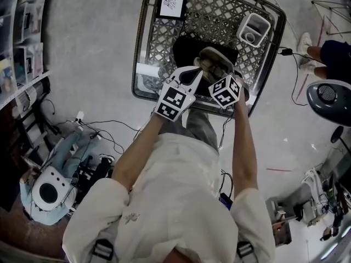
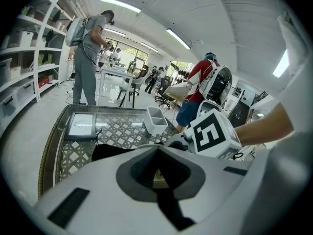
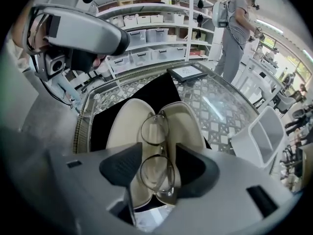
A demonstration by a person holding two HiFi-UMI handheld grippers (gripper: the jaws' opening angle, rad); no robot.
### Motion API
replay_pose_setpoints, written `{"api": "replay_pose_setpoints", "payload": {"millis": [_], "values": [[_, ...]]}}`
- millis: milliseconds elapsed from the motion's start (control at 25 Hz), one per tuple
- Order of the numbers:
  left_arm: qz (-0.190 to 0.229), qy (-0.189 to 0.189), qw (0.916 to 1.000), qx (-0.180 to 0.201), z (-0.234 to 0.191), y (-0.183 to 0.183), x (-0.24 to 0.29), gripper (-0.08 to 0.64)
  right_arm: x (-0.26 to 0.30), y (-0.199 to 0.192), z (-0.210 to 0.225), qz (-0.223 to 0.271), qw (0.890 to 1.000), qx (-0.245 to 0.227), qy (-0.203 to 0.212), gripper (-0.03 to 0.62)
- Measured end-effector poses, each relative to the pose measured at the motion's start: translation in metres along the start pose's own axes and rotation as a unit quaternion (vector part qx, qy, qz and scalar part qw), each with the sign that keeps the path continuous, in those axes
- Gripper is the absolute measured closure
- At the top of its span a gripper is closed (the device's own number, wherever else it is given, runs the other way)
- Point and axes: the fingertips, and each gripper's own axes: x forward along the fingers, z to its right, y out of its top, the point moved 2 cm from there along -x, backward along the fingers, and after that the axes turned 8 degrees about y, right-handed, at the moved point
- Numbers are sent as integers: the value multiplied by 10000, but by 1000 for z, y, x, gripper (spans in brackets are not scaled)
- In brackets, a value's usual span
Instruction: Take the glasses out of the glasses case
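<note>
Glasses [image 3: 155, 151], thin round wire rims with clear lenses, lay in the open glasses case [image 3: 124, 126], an oval clamshell with smooth cream lining. Case sat on a black mat [image 3: 102, 121] over the bench [image 3: 222, 106], glass on pale lattice. Right tool [image 3: 157, 169] stood above, jaws wide apart either side of the near lens, pads not touching it. Left tool [image 2: 157, 173] had jaws drawn together on a cream sliver of the case edge.
</note>
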Motion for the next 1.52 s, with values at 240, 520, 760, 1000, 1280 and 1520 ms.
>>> {"api": "replay_pose_setpoints", "payload": {"millis": [240,520,760,1000,1280,1520], "values": [[-30,38,10000,-33,-2,-5,-2,551,13,-8,4,-131,9999,-52,-50,357],[-63,52,9999,-71,-5,-10,-5,551,18,-6,5,-121,9999,-95,-60,360],[-78,72,9999,-69,-3,-12,-6,551,17,-8,3,-151,9998,-91,-96,379],[-82,125,9998,-120,-8,-13,-8,551,13,-1,4,32,9998,-70,-206,407],[-69,111,9998,-116,5,-10,-11,551,-1,2,3,138,9995,-69,-265,419],[-34,162,9998,-93,-2,-11,-12,551,-3,10,1,295,9988,-64,-377,431]]}}
